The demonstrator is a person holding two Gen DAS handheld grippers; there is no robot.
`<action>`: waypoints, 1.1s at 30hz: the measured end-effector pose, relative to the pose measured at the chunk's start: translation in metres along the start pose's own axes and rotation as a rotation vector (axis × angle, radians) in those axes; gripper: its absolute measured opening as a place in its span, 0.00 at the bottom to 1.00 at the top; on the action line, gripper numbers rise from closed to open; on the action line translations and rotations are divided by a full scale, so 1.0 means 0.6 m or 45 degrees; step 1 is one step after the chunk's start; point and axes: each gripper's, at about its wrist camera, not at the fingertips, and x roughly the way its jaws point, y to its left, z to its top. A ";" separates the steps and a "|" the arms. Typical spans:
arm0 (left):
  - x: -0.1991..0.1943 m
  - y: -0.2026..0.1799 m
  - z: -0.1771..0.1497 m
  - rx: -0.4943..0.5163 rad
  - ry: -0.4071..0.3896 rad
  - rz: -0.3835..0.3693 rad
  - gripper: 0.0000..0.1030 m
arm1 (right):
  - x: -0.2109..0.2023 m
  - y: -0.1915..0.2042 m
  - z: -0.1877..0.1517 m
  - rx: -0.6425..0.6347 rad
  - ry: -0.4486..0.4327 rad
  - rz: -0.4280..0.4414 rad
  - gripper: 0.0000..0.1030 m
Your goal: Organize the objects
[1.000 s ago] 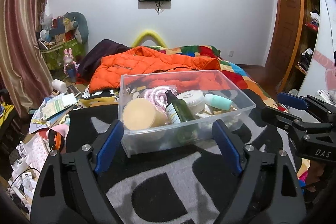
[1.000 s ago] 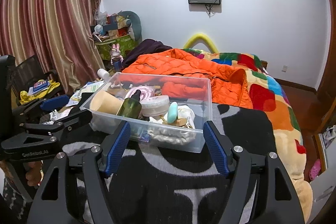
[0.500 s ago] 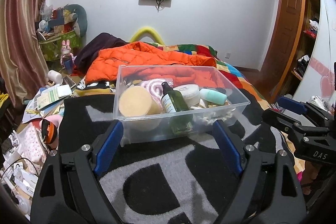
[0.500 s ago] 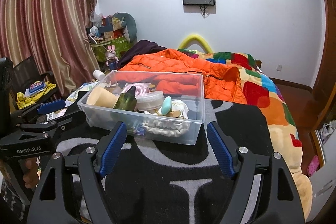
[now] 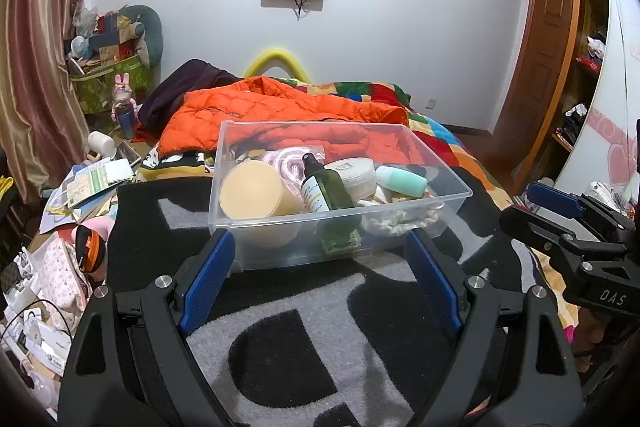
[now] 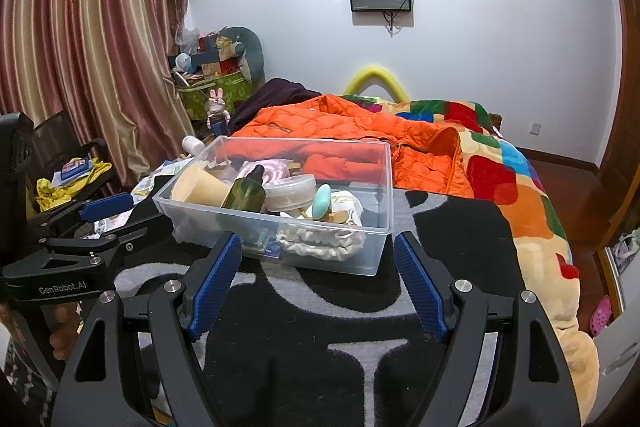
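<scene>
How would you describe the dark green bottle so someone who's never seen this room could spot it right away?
Find the clear plastic bin sitting on the black and grey blanket at the near end of the bed. Inside it, the dark green bottle leans between a tan round tub and a white lidded jar. It is the only green glass-like item there, with a black cap and a pale label.

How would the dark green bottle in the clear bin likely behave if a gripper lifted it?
The green bottle leans on neighbouring items, so it may slide when disturbed. Its smooth round body looks slippery and apt to roll. The narrow black cap probably offers poorer purchase than the body.
</scene>
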 end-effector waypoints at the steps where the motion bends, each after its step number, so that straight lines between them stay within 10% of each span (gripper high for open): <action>1: 0.000 0.000 0.000 -0.001 -0.001 0.000 0.85 | 0.000 0.000 0.000 0.001 0.000 0.002 0.74; 33: -0.014 -0.004 0.002 0.004 -0.044 -0.033 0.85 | -0.004 0.001 -0.001 0.013 0.001 0.009 0.74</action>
